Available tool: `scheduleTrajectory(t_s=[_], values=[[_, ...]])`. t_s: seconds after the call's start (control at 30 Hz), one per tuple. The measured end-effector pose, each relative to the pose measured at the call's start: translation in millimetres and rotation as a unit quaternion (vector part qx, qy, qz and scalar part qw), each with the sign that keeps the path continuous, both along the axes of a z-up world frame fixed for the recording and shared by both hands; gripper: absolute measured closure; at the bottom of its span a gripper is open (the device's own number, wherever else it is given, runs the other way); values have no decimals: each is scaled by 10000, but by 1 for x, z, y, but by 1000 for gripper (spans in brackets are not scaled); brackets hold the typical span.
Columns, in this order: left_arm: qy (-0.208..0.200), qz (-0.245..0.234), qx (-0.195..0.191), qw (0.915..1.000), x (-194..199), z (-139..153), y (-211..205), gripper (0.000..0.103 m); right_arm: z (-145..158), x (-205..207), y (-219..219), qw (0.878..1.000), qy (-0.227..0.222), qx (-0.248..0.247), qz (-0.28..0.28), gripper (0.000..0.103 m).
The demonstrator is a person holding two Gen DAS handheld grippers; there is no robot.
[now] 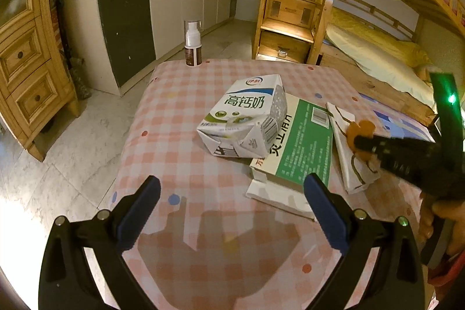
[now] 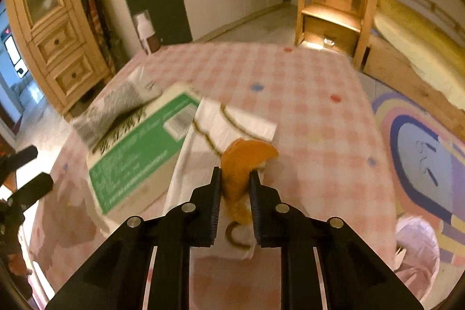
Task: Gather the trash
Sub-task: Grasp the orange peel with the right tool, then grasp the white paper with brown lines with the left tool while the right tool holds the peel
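Trash clusters mid-desk in the left wrist view: a crumpled milk carton leaning on a flat green box, the left hand-held gripper spread wide before them, ready. In the right wrist view, the right hand-held gripper pinches curled orange peel off a white wrapper.

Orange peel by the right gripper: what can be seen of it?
The orange peel is a curled, matte orange piece with a rounded outer side, irregular at the edges. It lies on the white paper packet with brown curved lines, right of the green box on the checked tablecloth. The right gripper is closed on its near end, both pads against its sides. From the left wrist view it is partly hidden behind that gripper. Its underside is hidden.
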State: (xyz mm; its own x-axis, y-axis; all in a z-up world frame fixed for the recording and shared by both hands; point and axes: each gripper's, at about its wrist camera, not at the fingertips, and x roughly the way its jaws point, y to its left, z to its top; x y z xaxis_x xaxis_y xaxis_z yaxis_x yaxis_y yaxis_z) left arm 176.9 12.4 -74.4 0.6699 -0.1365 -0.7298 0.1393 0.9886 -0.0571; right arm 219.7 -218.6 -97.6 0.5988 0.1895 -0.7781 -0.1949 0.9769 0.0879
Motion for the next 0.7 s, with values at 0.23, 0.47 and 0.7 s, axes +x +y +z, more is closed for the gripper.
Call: scheduleTrajectory(t_s=[0.23,0.47,0.7], values=[[-18,-68,18,10000,-15,2,1,7,3,-42,18,9992,154,114,342,84],[6,-315,76,9995,-39,-1,-8,7,4,-93,19,9982,269,385,365,84],[139,-583,22,9982,-63,-6,-28,7,32,-115,-4,9986,-249,468,13,84]])
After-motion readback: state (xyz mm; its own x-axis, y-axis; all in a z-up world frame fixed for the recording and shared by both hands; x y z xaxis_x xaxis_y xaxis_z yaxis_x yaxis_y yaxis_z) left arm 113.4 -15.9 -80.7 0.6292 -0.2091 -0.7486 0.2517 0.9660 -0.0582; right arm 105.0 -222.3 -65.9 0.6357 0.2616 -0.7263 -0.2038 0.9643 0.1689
